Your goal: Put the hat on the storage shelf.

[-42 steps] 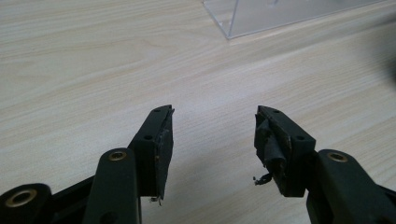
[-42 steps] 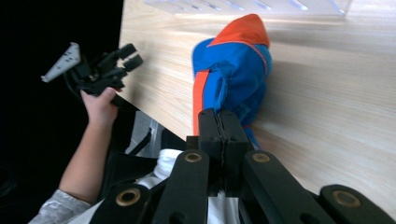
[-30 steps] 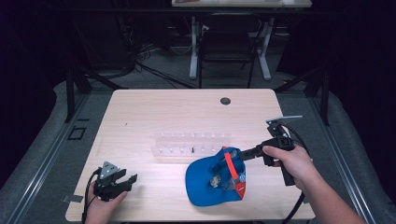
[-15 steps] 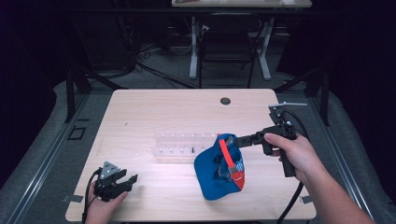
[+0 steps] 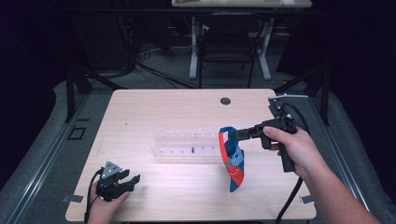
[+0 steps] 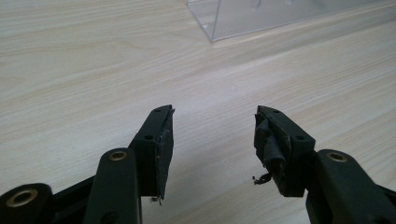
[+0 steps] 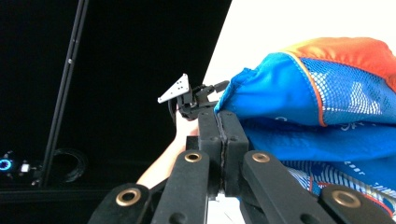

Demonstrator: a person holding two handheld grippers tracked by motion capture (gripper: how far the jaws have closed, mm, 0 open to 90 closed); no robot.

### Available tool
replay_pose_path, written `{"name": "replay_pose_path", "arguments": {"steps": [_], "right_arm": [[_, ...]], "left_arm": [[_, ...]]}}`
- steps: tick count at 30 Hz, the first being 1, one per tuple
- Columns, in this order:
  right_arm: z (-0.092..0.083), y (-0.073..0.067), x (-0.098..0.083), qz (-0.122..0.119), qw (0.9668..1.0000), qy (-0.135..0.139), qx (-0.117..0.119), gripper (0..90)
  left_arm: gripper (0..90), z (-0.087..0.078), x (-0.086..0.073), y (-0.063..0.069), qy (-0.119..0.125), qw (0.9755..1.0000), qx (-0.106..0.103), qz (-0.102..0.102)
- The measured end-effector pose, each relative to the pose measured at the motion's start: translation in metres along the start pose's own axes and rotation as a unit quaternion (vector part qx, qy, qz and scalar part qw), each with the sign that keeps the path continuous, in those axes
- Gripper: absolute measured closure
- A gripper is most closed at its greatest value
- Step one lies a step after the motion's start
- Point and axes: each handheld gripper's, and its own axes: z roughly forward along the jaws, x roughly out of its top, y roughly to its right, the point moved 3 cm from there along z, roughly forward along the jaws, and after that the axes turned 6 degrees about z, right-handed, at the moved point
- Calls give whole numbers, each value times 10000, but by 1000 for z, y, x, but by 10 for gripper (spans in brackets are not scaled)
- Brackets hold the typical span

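1. Near the worktop's right edge: right gripper (image 5: 236, 134) held above the surface in the person's right hand (image 5: 295, 148), pointing toward the left edge; grey plate and cable at its rear.
2. Jaws pressed together on a fold of a blue and orange cap (image 5: 232, 158); in the right gripper view, cloth (image 7: 322, 107) pinched between the black jaws, mesh panel and orange trim visible to the right of them.
3. Cap hangs down from the pinch, edge-on to the high view; lower end close to the worktop, contact not certain.
4. Just to the left of the cap, mid-worktop: clear plastic rack (image 5: 187, 145) lying flat, long side parallel to the near edge.
5. Near-left corner: left gripper (image 5: 133, 180) low over the worktop (image 5: 154, 112), held in the left hand (image 5: 103, 205).
6. Jaws spread wide, nothing between them; bare pale wood seen through the gap in the left gripper view, worn pad (image 6: 268, 149) on one jaw, corner of the rack (image 6: 243, 18) beyond.
7. Toward the far edge, right of centre: small dark round grommet (image 5: 225, 101).
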Motion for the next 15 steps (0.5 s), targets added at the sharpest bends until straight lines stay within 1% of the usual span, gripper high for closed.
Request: {"name": "replay_pose_path", "arguments": {"steps": [1, 4, 6, 9, 10, 12, 15], "right_arm": [[0, 0, 1, 11, 10000, 10, 26, 900], [1, -2, 3, 22, 9999, 47, 128, 900], [3, -5, 5, 49, 9998, 54, 179, 900], [5, -8, 7, -5, 9998, 38, 198, 900], [8, -11, 9, -25, 9996, 46, 263, 900], [11, -14, 11, -48, 9995, 38, 299, 900], [16, -19, 14, -87, 9992, 41, 378, 900]], "left_arm": [[476, -1, 1, 1, 48, 10000, -73, -23], [477, -3, 7, 6, 154, 9998, -138, 2], [479, -4, 10, 9, 209, 9996, -169, 24], [481, -5, 12, 12, 238, 9995, -176, 66], [482, -6, 14, 13, 237, 9995, -178, 109], [481, -8, 17, 15, 250, 9994, -210, 126], [483, -10, 21, 18, 350, 9990, -235, 148]]}}
